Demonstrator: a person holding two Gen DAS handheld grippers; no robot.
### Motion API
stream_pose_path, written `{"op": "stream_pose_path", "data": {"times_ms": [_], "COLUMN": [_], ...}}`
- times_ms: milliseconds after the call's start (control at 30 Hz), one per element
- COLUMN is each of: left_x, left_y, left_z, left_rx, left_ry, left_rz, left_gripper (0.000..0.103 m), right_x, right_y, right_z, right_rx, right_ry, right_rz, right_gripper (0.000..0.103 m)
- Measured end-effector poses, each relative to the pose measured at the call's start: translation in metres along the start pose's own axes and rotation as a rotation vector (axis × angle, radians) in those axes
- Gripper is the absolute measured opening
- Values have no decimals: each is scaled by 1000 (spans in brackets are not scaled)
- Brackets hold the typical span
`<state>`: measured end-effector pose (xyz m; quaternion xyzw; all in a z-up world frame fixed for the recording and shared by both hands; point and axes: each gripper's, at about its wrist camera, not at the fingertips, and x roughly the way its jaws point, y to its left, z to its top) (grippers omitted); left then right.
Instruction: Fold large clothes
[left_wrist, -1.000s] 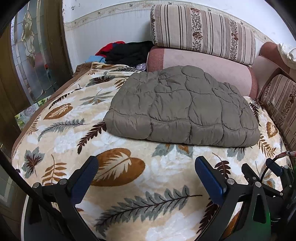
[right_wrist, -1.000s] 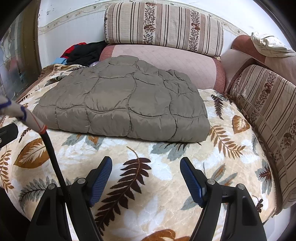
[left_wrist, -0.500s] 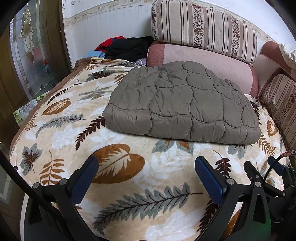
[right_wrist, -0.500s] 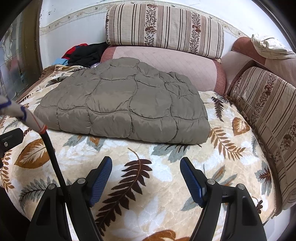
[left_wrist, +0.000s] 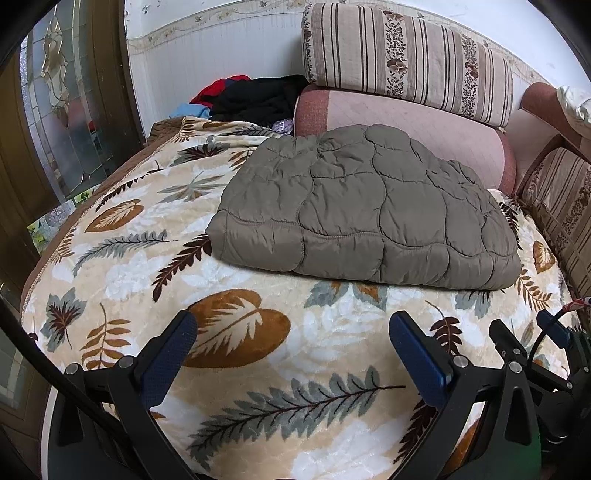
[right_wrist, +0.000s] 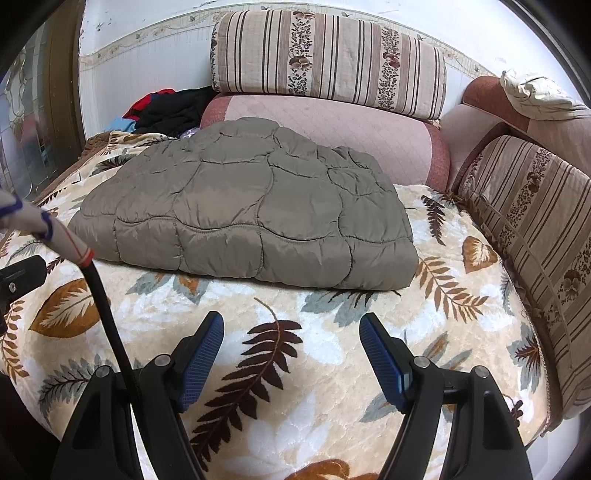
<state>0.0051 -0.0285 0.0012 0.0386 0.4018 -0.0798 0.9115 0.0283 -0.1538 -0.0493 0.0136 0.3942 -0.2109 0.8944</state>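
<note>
A grey-brown quilted padded garment (left_wrist: 365, 210) lies folded into a thick flat rectangle on the leaf-patterned blanket (left_wrist: 240, 332); it also shows in the right wrist view (right_wrist: 251, 218). My left gripper (left_wrist: 291, 336) is open and empty, held over the blanket in front of the garment's near edge. My right gripper (right_wrist: 291, 336) is open and empty, also short of the near edge and apart from it. Part of the right gripper (left_wrist: 554, 343) shows at the lower right of the left wrist view.
Pink and striped cushions (left_wrist: 406, 59) stand behind the garment. A pile of dark and red clothes (left_wrist: 258, 96) lies at the back left. A striped sofa arm (right_wrist: 535, 229) borders the right side. A glass door (left_wrist: 55, 110) stands at the left. A cable (right_wrist: 99, 295) crosses the right wrist view.
Both grippers have tilted or drawn back slightly, so the garment sits a little higher and farther in view. The garment itself has not moved. Both stay open.
</note>
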Motion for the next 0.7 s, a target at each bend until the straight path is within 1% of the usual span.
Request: {"op": "stream_pose_path", "data": {"times_ms": [400,600,700], "left_x": [-1,-2,-2], "left_y": [5,6,6], "left_z": [1,0,-1], "left_rx": [-13,-11,-13], "left_ry": [-7,-20,-20], "left_rz": [-4,6,-2], "left_gripper": [103,103,103], "right_x": [-2,-1,0], "right_y": [1,4,5], "right_z": [0,-2,-3], "right_rx": [-6,-12,-14], "right_ry": [-5,4,10], "right_rz": [-2,0,1], "right_gripper": [80,80,80]}}
